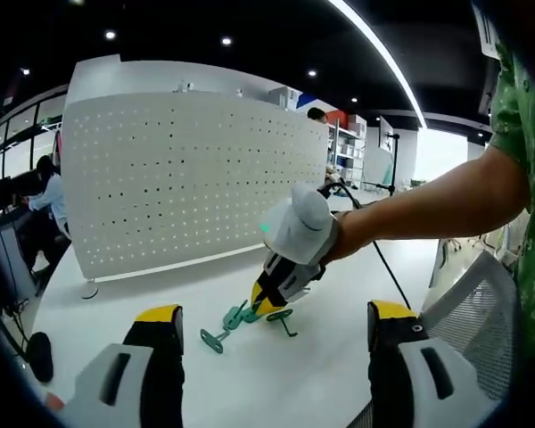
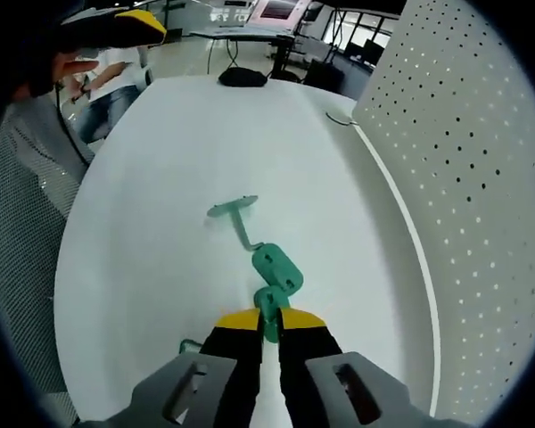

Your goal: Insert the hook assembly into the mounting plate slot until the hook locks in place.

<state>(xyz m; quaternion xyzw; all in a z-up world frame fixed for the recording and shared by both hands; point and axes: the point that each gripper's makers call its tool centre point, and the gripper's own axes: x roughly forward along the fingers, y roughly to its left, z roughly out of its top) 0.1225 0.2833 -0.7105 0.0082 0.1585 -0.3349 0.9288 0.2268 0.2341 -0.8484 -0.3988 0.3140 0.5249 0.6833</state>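
A green plastic hook assembly (image 2: 275, 266) lies low over the white table (image 2: 160, 223): a rounded plate with a bent arm that ends in a round disc (image 2: 234, 209). My right gripper (image 2: 270, 319) is shut on its near end, the yellow tips pinching a green tab. In the left gripper view the right gripper (image 1: 266, 301) reaches in from the right, holding the green hook assembly (image 1: 235, 319) tilted down onto the table, disc end touching. A thin green part (image 1: 283, 318) sticks out beside it. My left gripper (image 1: 275, 312) stands open just short of it, holding nothing.
A large white perforated panel (image 1: 187, 178) stands upright along the table's far side, also the perforated panel (image 2: 464, 178) at the right. A mesh chair back (image 1: 481, 303) is at the table edge. A black object (image 2: 242, 78) lies at the far end. People sit beyond.
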